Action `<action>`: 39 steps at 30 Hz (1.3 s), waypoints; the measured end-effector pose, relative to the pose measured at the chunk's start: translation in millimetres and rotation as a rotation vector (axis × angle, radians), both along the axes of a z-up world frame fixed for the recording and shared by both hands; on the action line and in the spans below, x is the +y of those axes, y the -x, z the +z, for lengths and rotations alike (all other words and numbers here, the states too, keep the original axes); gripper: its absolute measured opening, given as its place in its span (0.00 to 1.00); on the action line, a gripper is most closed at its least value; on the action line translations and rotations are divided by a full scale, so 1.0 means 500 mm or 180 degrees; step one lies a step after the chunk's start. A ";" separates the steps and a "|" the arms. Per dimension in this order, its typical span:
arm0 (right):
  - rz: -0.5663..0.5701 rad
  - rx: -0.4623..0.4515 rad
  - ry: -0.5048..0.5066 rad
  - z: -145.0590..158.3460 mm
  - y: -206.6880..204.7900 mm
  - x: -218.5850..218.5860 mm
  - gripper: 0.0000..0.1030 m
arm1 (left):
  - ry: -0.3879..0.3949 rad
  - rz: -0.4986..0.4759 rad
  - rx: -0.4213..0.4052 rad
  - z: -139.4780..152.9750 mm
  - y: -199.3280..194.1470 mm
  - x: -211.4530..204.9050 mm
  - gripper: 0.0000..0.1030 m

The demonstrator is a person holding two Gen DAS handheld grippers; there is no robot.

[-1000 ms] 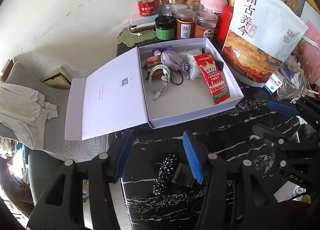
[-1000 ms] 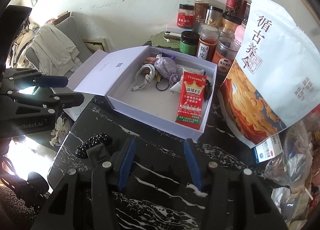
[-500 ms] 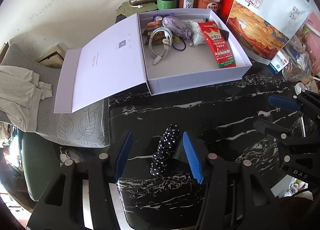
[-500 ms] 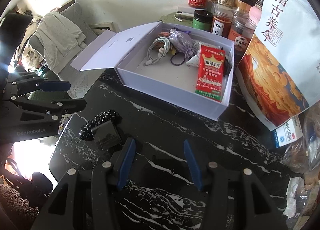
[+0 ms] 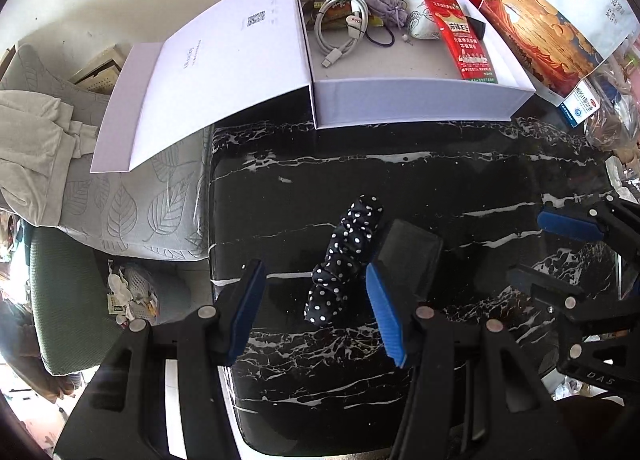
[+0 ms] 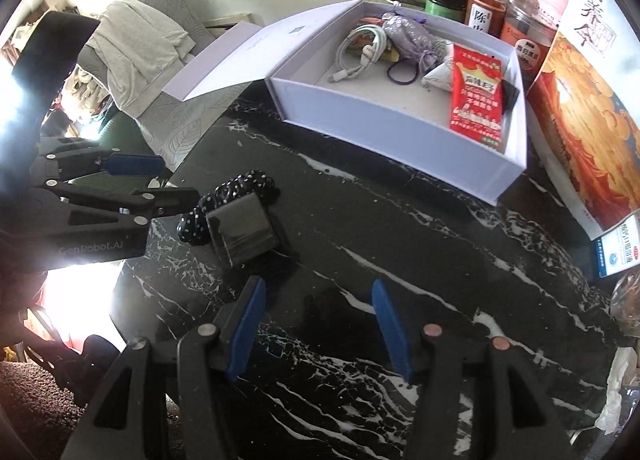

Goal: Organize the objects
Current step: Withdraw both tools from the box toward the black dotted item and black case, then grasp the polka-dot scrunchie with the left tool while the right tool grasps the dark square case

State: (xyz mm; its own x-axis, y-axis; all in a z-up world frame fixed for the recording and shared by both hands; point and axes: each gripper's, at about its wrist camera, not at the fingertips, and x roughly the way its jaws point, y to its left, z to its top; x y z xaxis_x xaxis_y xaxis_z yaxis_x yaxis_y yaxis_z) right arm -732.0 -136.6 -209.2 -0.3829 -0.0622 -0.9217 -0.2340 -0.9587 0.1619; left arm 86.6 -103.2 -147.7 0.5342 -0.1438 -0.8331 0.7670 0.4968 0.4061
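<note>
Polka-dot scrunchie (image 5: 345,260) lies on the black marble table (image 5: 460,164), well short of the open white box (image 5: 412,104). Left gripper (image 5: 316,312) hangs over it, jaws partly open, empty; the scrunchie's near end sits between the blue pads, untouched. A small black case (image 5: 408,256) touches the scrunchie beside the right-hand pad. Right gripper (image 6: 318,324) has just been opening; nothing between its jaws, only bare table, the case just ahead and left.
</note>
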 end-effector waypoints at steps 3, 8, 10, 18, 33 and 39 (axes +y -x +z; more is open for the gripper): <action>0.0049 -0.0011 0.0036 -0.009 0.005 -0.008 0.57 | -0.0002 0.0150 0.0075 -0.012 -0.005 0.006 0.49; 0.0153 0.0021 0.0124 -0.023 0.019 -0.025 0.60 | 0.0009 0.0246 0.0145 -0.034 -0.019 0.021 0.49; 0.0199 0.0026 0.0137 -0.029 0.025 -0.032 0.61 | 0.0004 0.0292 0.0165 -0.044 -0.025 0.025 0.49; 0.0299 0.0104 0.0231 -0.048 0.048 -0.036 0.61 | 0.0060 0.0481 0.0309 -0.075 -0.036 0.037 0.44; 0.0554 0.0334 0.0217 -0.053 0.095 -0.066 0.61 | 0.0402 0.0896 0.0603 -0.101 -0.034 0.059 0.21; 0.0617 0.0348 0.0243 -0.059 0.094 -0.063 0.47 | 0.0500 0.0957 0.0631 -0.104 -0.033 0.064 0.18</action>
